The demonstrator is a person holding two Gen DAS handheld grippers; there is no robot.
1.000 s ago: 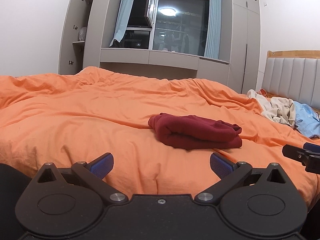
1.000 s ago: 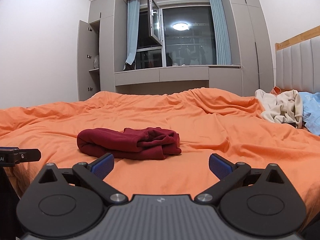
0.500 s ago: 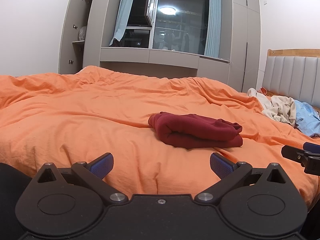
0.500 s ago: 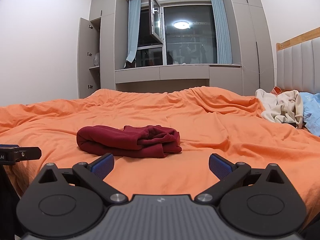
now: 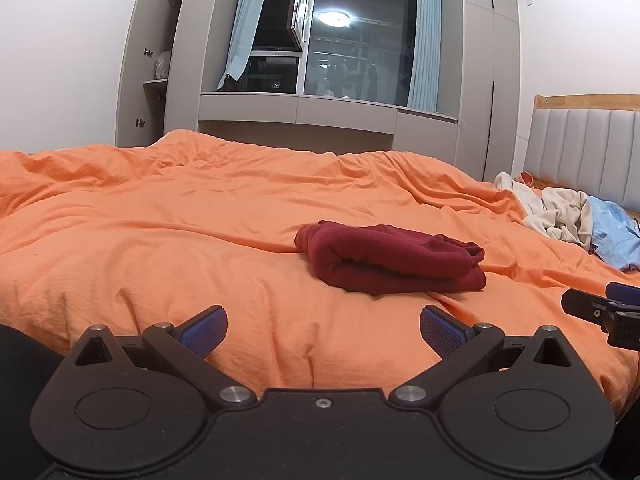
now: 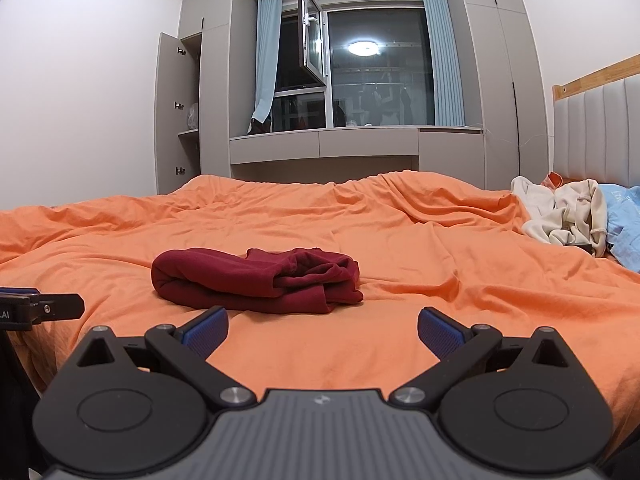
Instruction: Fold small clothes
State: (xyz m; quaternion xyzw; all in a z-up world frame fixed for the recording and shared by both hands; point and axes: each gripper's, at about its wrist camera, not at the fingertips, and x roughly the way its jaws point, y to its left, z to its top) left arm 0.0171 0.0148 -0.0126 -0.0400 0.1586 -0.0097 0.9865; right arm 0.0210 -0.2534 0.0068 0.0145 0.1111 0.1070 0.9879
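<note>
A dark red garment (image 5: 390, 258) lies folded into a thick bundle near the middle of the orange duvet (image 5: 160, 240), its rounded fold toward the left and its looser layered edges toward the right. The left gripper (image 5: 323, 330) hangs low at the near edge of the bed with its 2 blue-padded fingers spread wide, holding nothing, the garment just ahead and slightly to its right. The right gripper (image 6: 322, 330) is likewise released, its fingers wide apart and free of cloth, with the garment (image 6: 256, 280) just ahead and a little to its left. Each gripper's tip shows at the edge of the other's view, so the 2 sit side by side. Only bare, wrinkled duvet lies between the fingers and the bundle. Near the padded headboard (image 6: 596, 136) on the far right sits a heap of cream clothing (image 6: 568, 216) touching a light blue piece (image 6: 626, 224), well apart from the red bundle. Beyond the bed stand grey cabinets (image 6: 500, 80) around a dark window (image 6: 376, 68) with 1 pane swung open, and a cupboard door (image 6: 166, 112) ajar at the left.
</note>
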